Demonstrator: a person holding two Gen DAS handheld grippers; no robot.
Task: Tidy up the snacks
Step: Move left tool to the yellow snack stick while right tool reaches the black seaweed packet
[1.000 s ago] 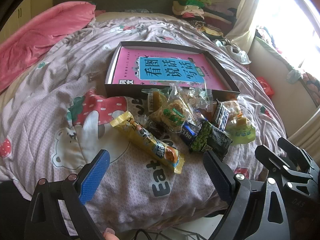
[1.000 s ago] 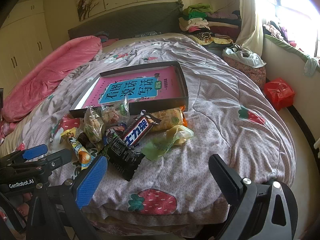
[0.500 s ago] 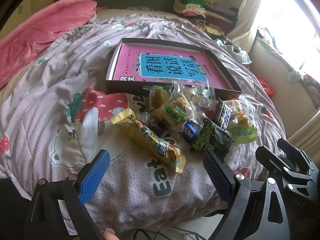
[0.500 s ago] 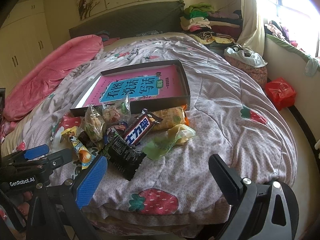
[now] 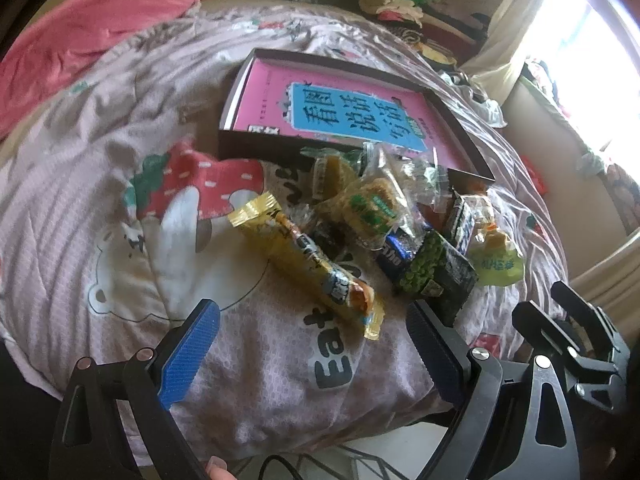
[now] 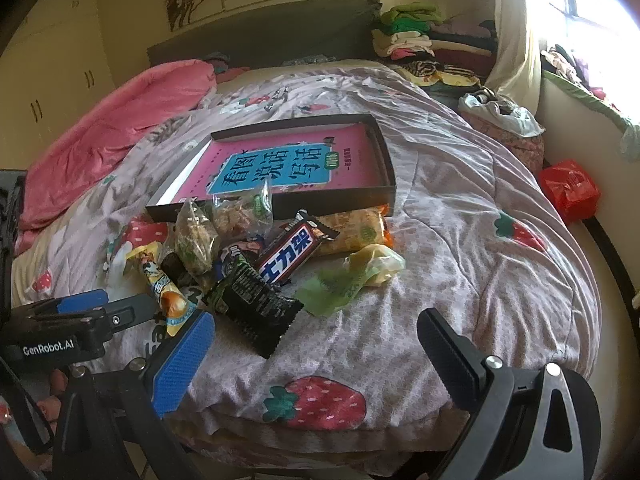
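A pile of wrapped snacks lies on the bed quilt in front of a shallow dark box (image 5: pixel 256 142) (image 6: pixel 388 176) with a pink book inside. A long yellow bar (image 5: pixel 308 268) (image 6: pixel 160 280) lies nearest my left gripper (image 5: pixel 314 354), which is open and empty just short of it. A black-green packet (image 5: pixel 436 276) (image 6: pixel 256 308), a Snickers bar (image 6: pixel 294 254), clear bags of cakes (image 5: pixel 372 204) (image 6: pixel 240 212), an orange pack (image 6: pixel 352 228) and a green pouch (image 5: pixel 496 260) (image 6: pixel 352 276) lie around. My right gripper (image 6: pixel 316 356) is open and empty near the bed's front edge.
A pink duvet (image 6: pixel 108 136) lies at the left of the bed. Folded clothes (image 6: pixel 412 36) are stacked at the headboard's right. A red bag (image 6: pixel 570 190) sits on the floor by the window wall. The left gripper also shows in the right wrist view (image 6: pixel 80 320).
My left gripper has moved forward and lower toward the snack pile, so the yellow bar looks nearer. The right gripper has edged forward only slightly. Both stay open.
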